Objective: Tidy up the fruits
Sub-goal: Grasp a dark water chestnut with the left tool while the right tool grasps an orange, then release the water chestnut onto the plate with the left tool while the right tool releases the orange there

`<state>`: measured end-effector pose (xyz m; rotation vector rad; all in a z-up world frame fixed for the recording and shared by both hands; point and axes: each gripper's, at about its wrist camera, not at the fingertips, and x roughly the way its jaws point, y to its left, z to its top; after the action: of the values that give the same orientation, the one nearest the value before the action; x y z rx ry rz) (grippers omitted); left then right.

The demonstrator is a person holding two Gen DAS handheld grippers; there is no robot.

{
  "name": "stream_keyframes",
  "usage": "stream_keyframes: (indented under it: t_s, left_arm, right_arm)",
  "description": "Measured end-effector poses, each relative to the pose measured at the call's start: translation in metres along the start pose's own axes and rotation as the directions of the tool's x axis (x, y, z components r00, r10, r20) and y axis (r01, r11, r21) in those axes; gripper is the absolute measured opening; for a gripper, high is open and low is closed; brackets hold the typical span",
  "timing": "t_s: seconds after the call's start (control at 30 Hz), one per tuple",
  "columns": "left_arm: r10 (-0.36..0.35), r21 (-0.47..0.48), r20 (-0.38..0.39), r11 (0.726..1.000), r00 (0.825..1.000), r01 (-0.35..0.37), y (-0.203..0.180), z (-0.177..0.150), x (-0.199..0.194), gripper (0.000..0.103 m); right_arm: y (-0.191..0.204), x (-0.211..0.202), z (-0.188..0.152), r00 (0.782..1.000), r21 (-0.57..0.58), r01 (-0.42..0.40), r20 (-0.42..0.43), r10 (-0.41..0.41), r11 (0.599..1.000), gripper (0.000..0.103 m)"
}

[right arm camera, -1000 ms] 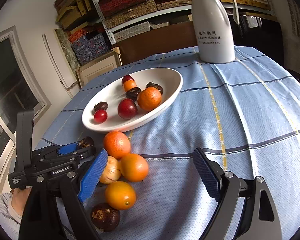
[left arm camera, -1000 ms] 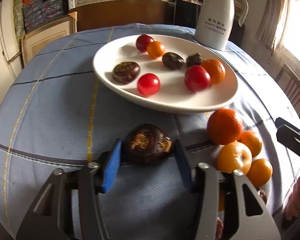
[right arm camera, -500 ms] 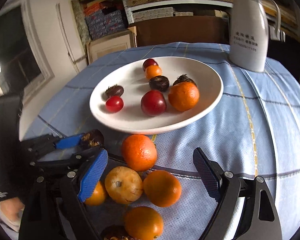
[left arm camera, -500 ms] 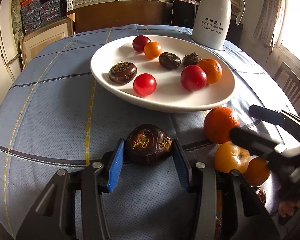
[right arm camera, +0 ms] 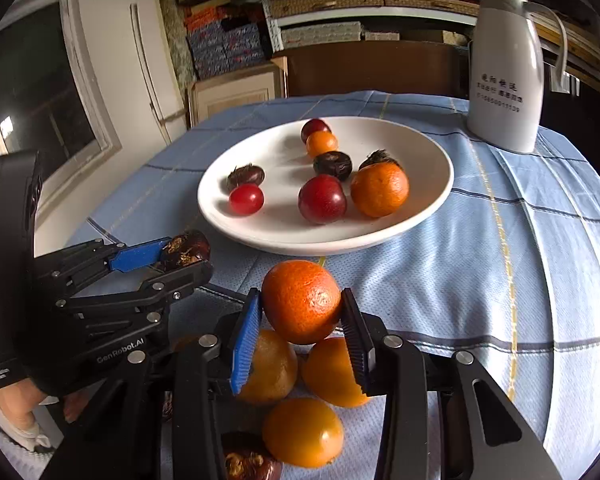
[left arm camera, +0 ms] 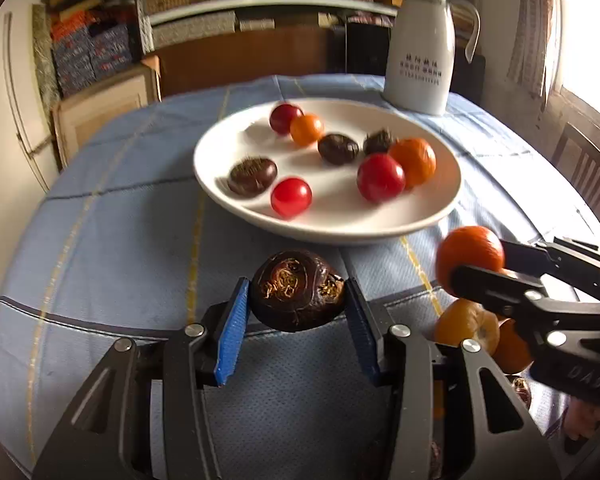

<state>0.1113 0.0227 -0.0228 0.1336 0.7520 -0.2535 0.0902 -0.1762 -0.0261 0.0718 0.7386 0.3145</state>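
Right gripper (right arm camera: 300, 320): jaws have just been closing, and the blue pads now press either side of an orange (right arm camera: 302, 300). The fruit sits at the fingertips, roundish with no long axis to mind, and appears lifted just clear of the loose pile under it. That pile, three more orange fruits (right arm camera: 302, 432) and a dark water chestnut (right arm camera: 248, 462), lies on the blue checked tablecloth (right arm camera: 520, 280) near the table's near edge.

Left gripper (left arm camera: 298, 316): clamped on a dark water chestnut (left arm camera: 298, 296), flat-round, held across its width, root-scar face turned toward the camera. It hangs just off the cloth, to the left of the orange pile.

Relation that matters: the white plate (left arm camera: 328, 228) lies straight ahead of both sets of fingers, toward the table's centre. Its near rim is just beyond each held fruit, and neither hand is clearly nearer. Both loads have to rise over that rim before going forward.

On the plate: red tomatoes, two oranges, and three dark chestnuts. Open space shows at the near right of the dish and at its near middle.

White jug (right arm camera: 508, 68) stands at the far right edge, well apart from either path.

Judgement: both fruits are gripped; carrying them to the plate looks next.
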Motion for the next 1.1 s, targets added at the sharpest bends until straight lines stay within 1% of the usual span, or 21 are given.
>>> stream_keyframes:
  t_s: [0.17, 0.3, 0.47, 0.6, 0.73, 0.9, 1.1]
  left_arm:
    - [0.047, -0.023, 0.082, 0.999, 0.996, -0.045, 0.003, 0.001, -0.019, 0.046]
    - [0.083, -0.025, 0.126, 0.996, 0.989, -0.081, 0.002, 0.003, -0.028, 0.046]
    - [0.097, -0.029, 0.15, 0.995, 0.984, -0.094, 0.002, 0.005, -0.033, 0.046]
    - [0.105, -0.026, 0.166, 0.994, 0.981, -0.102, 0.001, 0.007, -0.037, 0.046]
    - [0.119, -0.024, 0.185, 0.993, 0.975, -0.117, 0.001, 0.015, -0.039, 0.046]
    - [0.11, -0.01, 0.195, 0.994, 0.975, -0.11, -0.003, 0.041, -0.035, 0.046]
    - [0.126, 0.025, 0.237, 0.99, 0.963, -0.136, -0.018, 0.08, -0.026, 0.046]
  right_arm:
    - [-0.01, -0.015, -0.004, 0.999, 0.049, 0.007, 0.045, -0.009, 0.999, 0.041]
    - [-0.014, -0.017, -0.004, 0.998, 0.07, 0.01, 0.054, -0.013, 0.998, 0.041]
    - [-0.015, -0.018, -0.003, 0.998, 0.072, 0.009, 0.059, -0.014, 0.997, 0.041]
    - [-0.018, -0.024, -0.002, 0.996, 0.082, 0.001, 0.084, -0.008, 0.997, 0.041]
    - [-0.021, -0.033, 0.002, 0.992, 0.094, -0.007, 0.125, -0.005, 0.996, 0.041]
    - [-0.026, -0.038, 0.026, 0.989, 0.115, -0.032, 0.146, 0.015, 0.993, 0.04]
    - [-0.035, -0.038, 0.075, 0.979, 0.122, -0.001, 0.201, -0.024, 0.993, 0.041]
